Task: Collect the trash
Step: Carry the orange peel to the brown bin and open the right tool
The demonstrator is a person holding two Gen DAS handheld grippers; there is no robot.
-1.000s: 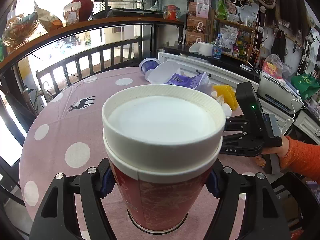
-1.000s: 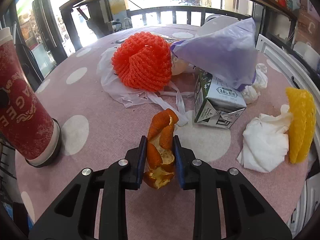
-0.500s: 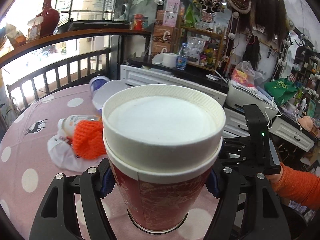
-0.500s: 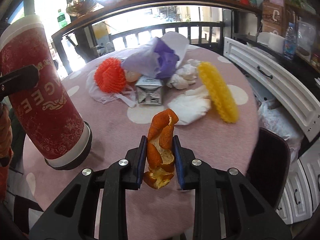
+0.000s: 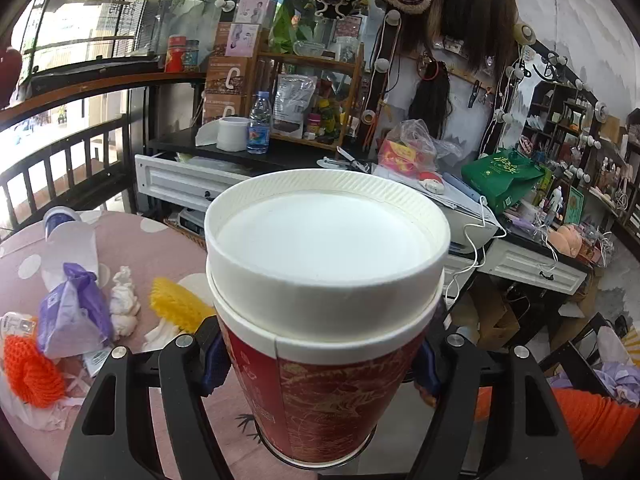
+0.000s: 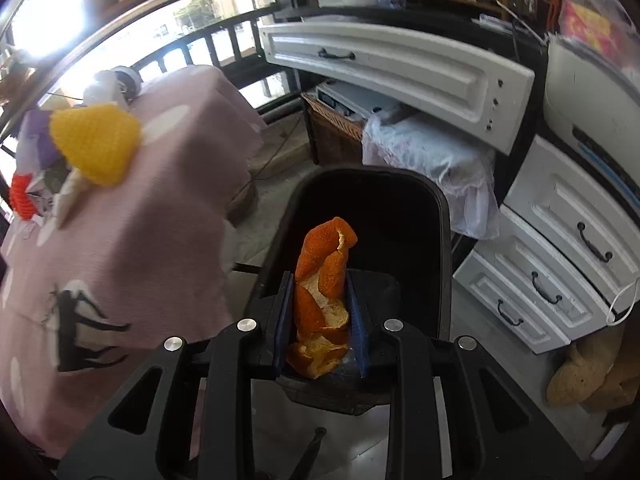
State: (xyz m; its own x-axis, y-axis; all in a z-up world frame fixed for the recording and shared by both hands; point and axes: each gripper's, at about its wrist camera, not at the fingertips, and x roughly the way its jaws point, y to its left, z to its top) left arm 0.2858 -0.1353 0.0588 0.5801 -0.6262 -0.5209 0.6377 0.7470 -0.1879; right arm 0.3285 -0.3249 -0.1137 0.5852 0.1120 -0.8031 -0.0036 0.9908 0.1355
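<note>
Left view, gripper: the left gripper is squeezed around a tall red paper cup with a white lid, held upright.
Left view, where the cup is: up in the air, above the edge of the pink table.
Left view, what could go wrong: the cup is smooth and wider at the top. If the hold gets loose it might slide down and fall. I can't tell if there is drink inside.
Left view, table: pink cloth with white dots. More trash lies on it: a purple bag, a yellow net, an orange net.
Right view, gripper: the right gripper pinches an orange peel tight between its blue pads.
Right view, where the peel is: right above a black bin on the floor.
Right view, what could go wrong: the peel is curly and might stick to a pad, or drop outside if let go off to the side.
Right view, room: white drawers beside the bin; the cloth hangs down on the left.
</note>
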